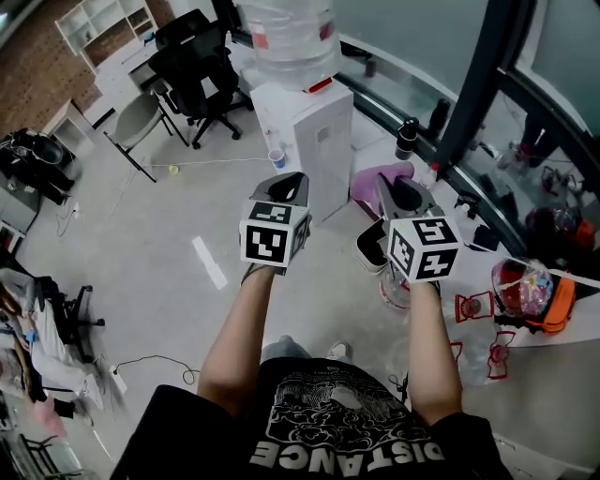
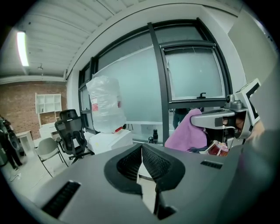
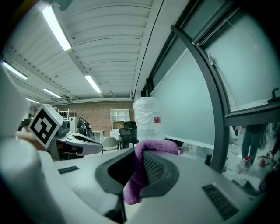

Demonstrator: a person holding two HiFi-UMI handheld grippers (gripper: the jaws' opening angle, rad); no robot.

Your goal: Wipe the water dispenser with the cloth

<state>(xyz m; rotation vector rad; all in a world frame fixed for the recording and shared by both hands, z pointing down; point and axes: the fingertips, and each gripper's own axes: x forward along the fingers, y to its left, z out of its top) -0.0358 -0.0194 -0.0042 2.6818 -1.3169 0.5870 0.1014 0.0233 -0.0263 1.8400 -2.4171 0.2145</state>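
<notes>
The right tongs (image 3: 141, 154) are clamping the purple cloth (image 3: 154, 145), while the left tongs (image 2: 141, 151) are sitting closed and empty. The water dispenser (image 1: 305, 131) is standing farther off, apart from the cloth, so the wiping is seemingly all waiting to be done.

A black office chair (image 1: 199, 67) stands beside a grey chair (image 1: 139, 119), near white shelves (image 1: 101, 22)
</notes>
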